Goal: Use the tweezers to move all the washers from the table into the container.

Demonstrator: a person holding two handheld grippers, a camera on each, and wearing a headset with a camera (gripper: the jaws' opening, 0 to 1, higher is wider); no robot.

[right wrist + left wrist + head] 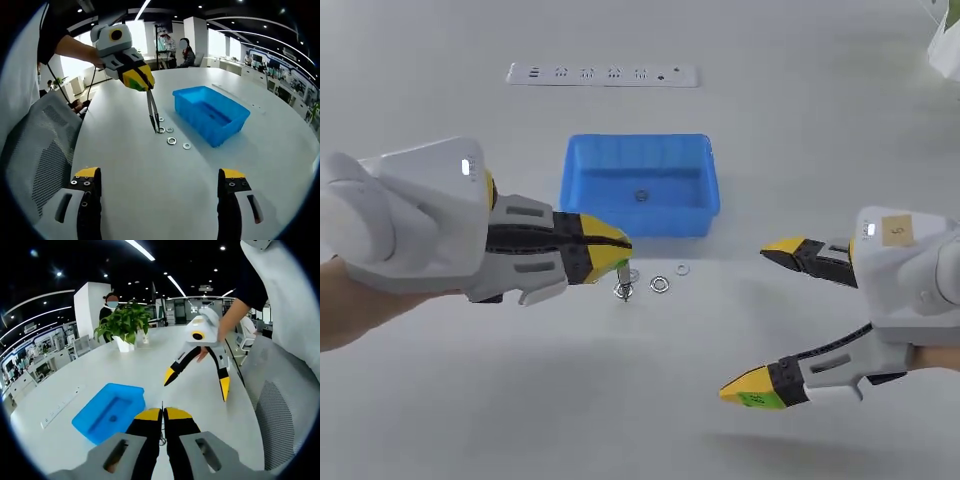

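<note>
Right now your left claw [620,258] is clamped shut on the tweezers [152,112], tips down on the table [520,400] at the nearest washer [161,130]; can't tell if it's pinched yet. Squeeze steadily, catch the ring across its edge and lift straight up so it doesn't flick out. Three more washers [171,141] lie loose just beside it, so hold the tips off them. The blue container [640,222] sits just behind, with a lone washer [641,196] inside; carry over the front wall and release low. Your right claw [743,321] hangs wide open, empty, well apart from the washers; leave it there.
</note>
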